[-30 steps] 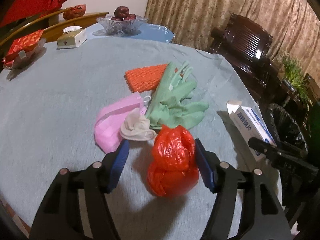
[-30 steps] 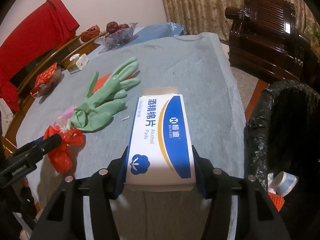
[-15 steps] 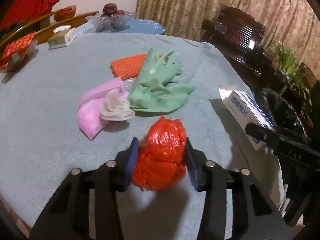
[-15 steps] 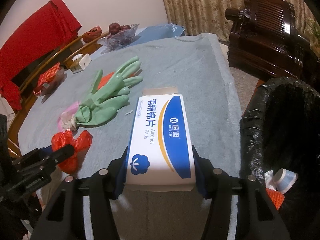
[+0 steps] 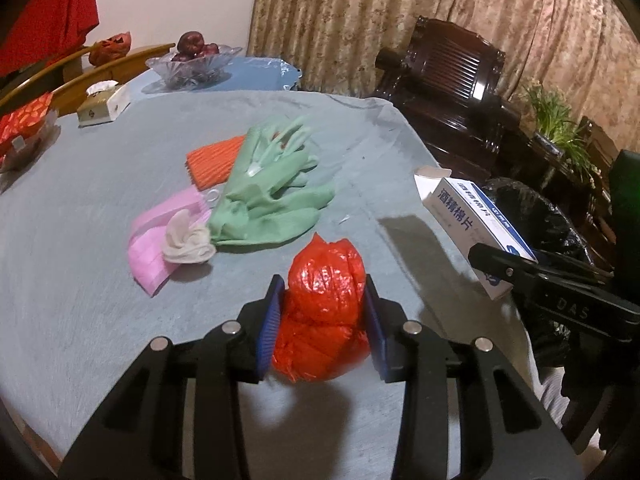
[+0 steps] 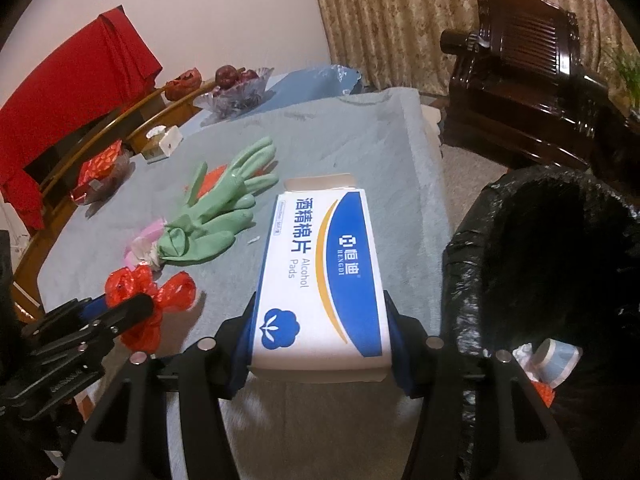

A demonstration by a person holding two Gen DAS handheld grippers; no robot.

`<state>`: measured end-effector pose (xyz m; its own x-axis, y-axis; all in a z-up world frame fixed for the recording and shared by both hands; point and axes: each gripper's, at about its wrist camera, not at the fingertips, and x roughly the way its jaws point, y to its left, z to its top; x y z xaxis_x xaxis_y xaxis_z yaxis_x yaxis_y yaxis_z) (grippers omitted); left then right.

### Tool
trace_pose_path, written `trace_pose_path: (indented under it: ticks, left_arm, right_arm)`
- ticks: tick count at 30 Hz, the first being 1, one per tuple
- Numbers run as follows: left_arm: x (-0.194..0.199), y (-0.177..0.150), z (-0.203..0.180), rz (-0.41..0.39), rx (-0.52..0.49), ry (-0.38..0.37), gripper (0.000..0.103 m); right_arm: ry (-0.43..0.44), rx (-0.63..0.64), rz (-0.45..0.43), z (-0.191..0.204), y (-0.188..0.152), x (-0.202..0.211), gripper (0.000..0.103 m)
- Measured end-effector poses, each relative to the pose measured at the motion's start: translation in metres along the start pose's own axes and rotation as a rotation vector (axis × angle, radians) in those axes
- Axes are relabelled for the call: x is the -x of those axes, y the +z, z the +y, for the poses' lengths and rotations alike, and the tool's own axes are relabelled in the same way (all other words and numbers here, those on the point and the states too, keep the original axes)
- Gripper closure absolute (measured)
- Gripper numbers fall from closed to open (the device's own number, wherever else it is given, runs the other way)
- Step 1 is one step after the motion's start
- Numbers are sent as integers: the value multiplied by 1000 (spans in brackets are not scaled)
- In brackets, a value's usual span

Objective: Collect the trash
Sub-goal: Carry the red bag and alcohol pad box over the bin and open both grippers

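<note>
My left gripper (image 5: 324,312) is shut on a crumpled red plastic bag (image 5: 326,280) and holds it above the grey-blue tablecloth (image 5: 80,240). The bag also shows in the right wrist view (image 6: 148,296). My right gripper (image 6: 320,340) is shut on a white and blue alcohol pads box (image 6: 320,276), held above the table's right edge beside a bin with a black liner (image 6: 560,260). The box also shows in the left wrist view (image 5: 476,228). Green rubber gloves (image 5: 272,196), a pink mask (image 5: 160,236), a white wad (image 5: 186,240) and an orange ribbed piece (image 5: 212,162) lie on the cloth.
A tissue box (image 5: 104,102), a glass fruit bowl (image 5: 192,64) and a red packet (image 5: 24,124) stand at the table's far side. A dark wooden armchair (image 5: 452,88) and a potted plant (image 5: 560,128) stand behind the bin. The bin holds some trash (image 6: 556,356).
My left gripper closed on the red bag and lifted it off the cloth, moving right. My right gripper kept hold of the box and shifted slightly toward the bin.
</note>
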<state>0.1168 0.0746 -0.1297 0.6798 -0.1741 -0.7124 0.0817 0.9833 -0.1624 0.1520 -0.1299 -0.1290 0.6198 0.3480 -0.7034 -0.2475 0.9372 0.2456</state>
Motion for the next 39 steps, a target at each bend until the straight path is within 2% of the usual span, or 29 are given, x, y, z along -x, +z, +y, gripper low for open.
trace_pose_path:
  ticks: [16, 25, 39]
  left_arm:
    - [-2, 21, -58, -48, -72, -65, 66]
    - [-10, 30, -112, -62, -144, -137, 66]
    - [-39, 41, -218, -49, -282, -277, 66]
  right_arm:
    - [-50, -51, -79, -35, -3, 50, 47]
    - [-129, -97, -125, -76, -9, 86, 47]
    - [-279, -193, -168, -158, -24, 135, 47]
